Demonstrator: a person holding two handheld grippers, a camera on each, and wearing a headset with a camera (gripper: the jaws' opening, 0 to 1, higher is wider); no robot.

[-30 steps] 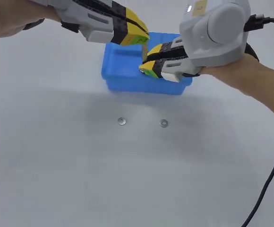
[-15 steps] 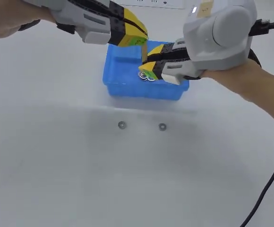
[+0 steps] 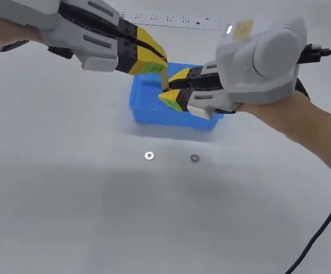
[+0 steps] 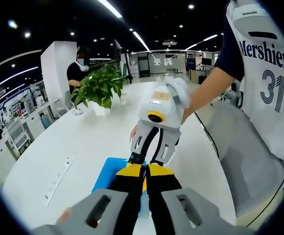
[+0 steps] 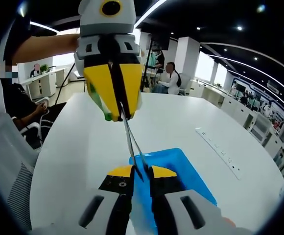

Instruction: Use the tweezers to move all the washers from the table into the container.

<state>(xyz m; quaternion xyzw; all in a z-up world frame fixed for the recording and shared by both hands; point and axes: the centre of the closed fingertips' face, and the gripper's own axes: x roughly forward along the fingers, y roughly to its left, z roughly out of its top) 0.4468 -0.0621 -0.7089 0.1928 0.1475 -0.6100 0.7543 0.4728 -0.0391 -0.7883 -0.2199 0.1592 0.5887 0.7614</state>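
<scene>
Now, tweezers [image 5: 130, 142] over the container [image 3: 148, 111].
L gripper [image 3: 160, 61] clamps their top, R gripper [image 3: 170, 96] nips the legs narrow, prob. to work the tips above the container toward the desk's [image 3: 68, 205] far side; 2 washers [image 3: 149, 155] lie mid-desk.

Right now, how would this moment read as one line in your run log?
left gripper holds tweezers | right gripper jaws flank tips, grip unclear | over blue container | two washers on table
</scene>
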